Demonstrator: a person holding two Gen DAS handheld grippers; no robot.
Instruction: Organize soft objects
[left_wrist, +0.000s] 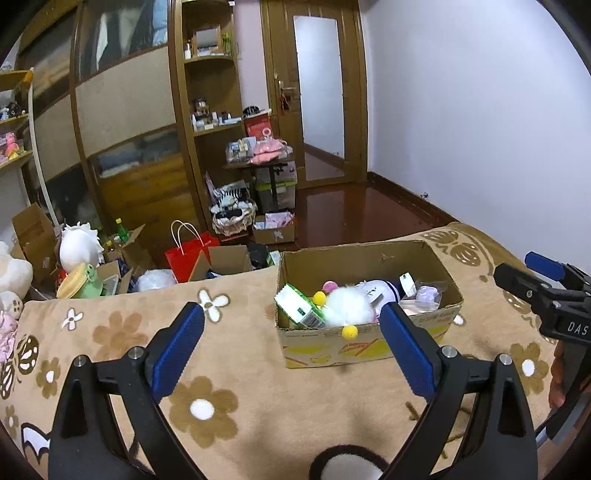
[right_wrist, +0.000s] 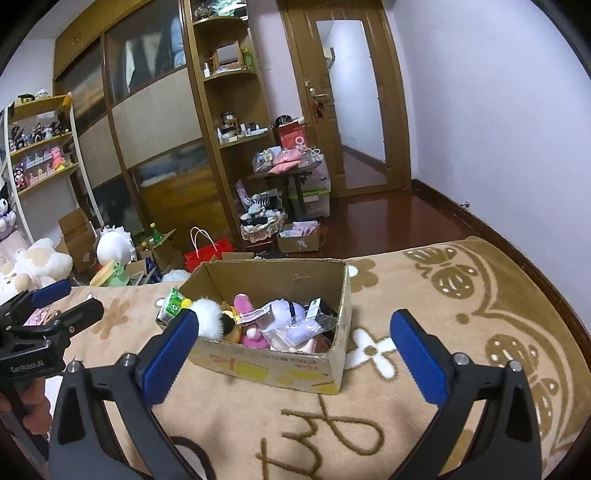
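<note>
The cardboard box (right_wrist: 273, 332) sat mid-frame on the flowered blanket (right_wrist: 424, 295), gathering the soft toys (right_wrist: 280, 319) in one place. Both the left gripper (left_wrist: 291, 328) and right gripper (right_wrist: 295, 332) stood wide apart and empty, apparently finished dropping things in.

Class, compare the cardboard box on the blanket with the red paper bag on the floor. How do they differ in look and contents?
The cardboard box is brown, open-topped and sits on the floral blanket; the red paper bag stands on the floor beyond it. The box is visibly full of soft toys; the bag's contents are hidden. The bag has white handles; the box has none. Both are upright containers.
</note>
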